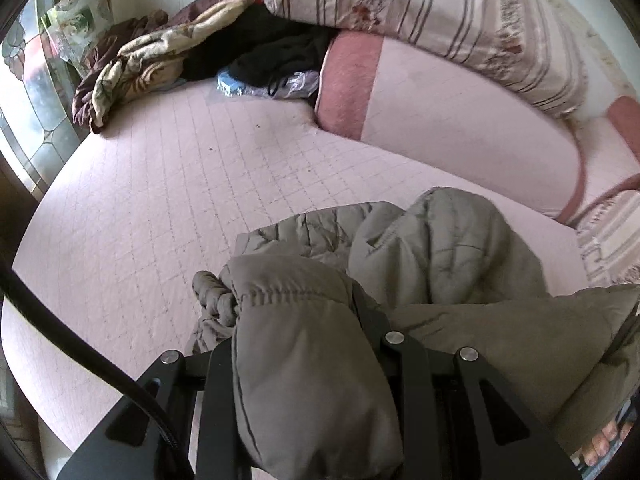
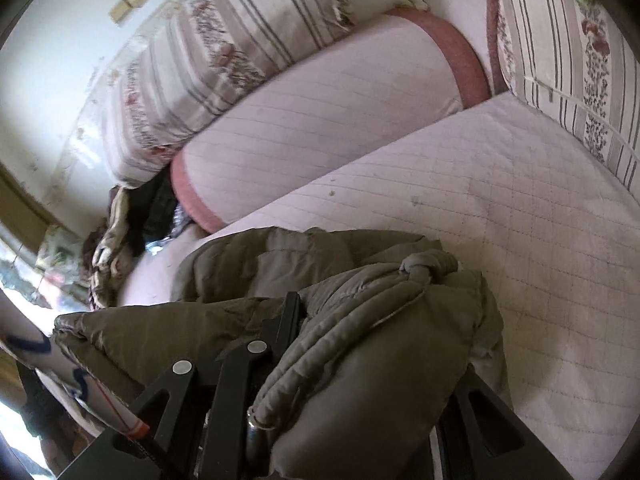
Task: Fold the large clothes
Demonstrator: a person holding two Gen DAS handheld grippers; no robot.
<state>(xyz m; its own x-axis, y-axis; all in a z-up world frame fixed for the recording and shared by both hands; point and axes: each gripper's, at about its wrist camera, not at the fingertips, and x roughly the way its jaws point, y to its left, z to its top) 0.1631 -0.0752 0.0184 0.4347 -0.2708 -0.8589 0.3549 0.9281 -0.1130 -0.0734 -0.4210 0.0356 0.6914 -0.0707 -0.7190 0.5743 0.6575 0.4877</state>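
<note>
Olive-grey jacket (image 1: 440,248): padded, bunched on the near part of the bed (image 1: 160,200), part lifted.
Left gripper (image 1: 308,320): fingers nearly closed, pinching a thick fold of the jacket; fingertips buried in fabric.
Right gripper (image 2: 320,320): fingers nearly closed on another fold; only one dark finger (image 2: 290,312) shows, the other covered.
Knotted cord (image 2: 424,266): lies on top of the jacket in the right view.
Hidden: jacket's shape, sleeves and front cannot be made out.
Bolster (image 1: 460,128): pink-ended, at the bed's far side, under a striped pillow (image 1: 420,12).
Blanket heap (image 1: 132,64): far corner, dark clothes beside it, blurred.
Toes (image 1: 600,444): cut off at the lower edge.
</note>
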